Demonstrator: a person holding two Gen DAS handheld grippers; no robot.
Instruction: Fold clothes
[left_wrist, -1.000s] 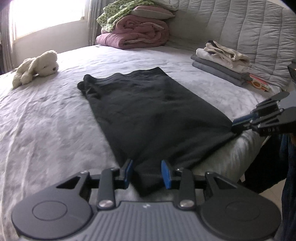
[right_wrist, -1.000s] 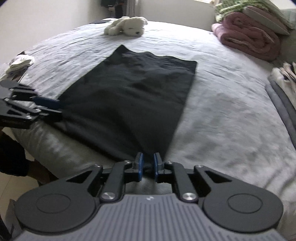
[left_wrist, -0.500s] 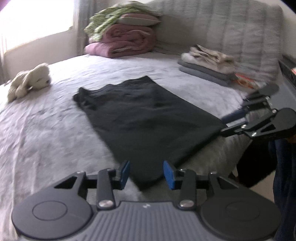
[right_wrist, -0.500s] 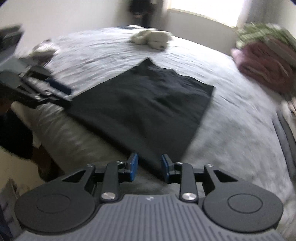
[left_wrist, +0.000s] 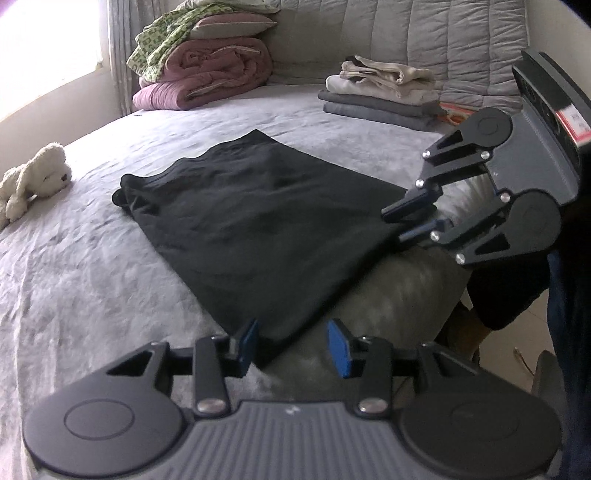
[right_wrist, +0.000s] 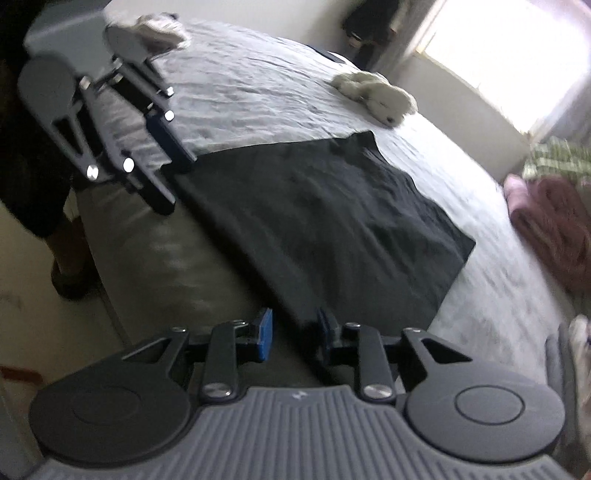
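Note:
A black garment (left_wrist: 258, 221) lies flat on the grey bed (left_wrist: 74, 277), folded into a long strip. My left gripper (left_wrist: 293, 345) stands open at the garment's near left corner, which lies between the blue pads (left_wrist: 340, 347) without being pressed. In the right wrist view the left gripper (right_wrist: 177, 181) appears at the upper left. My right gripper (right_wrist: 294, 334) is at the other near corner, and its jaws are closing with the black cloth (right_wrist: 314, 221) between them but not pinched. The left wrist view shows the right gripper (left_wrist: 393, 225) rolled on its side.
A white plush toy (left_wrist: 33, 173) lies at the far left of the bed. A pink quilt with a green blanket (left_wrist: 207, 74) and a stack of folded clothes (left_wrist: 380, 88) sit by the padded headboard (left_wrist: 406, 33). A person's leg (left_wrist: 498, 295) stands beside the bed's edge.
My right gripper let go of the garment's corner, rolled onto its side and shifted along the bed edge. My left gripper's jaws widened a little and it rolled slightly.

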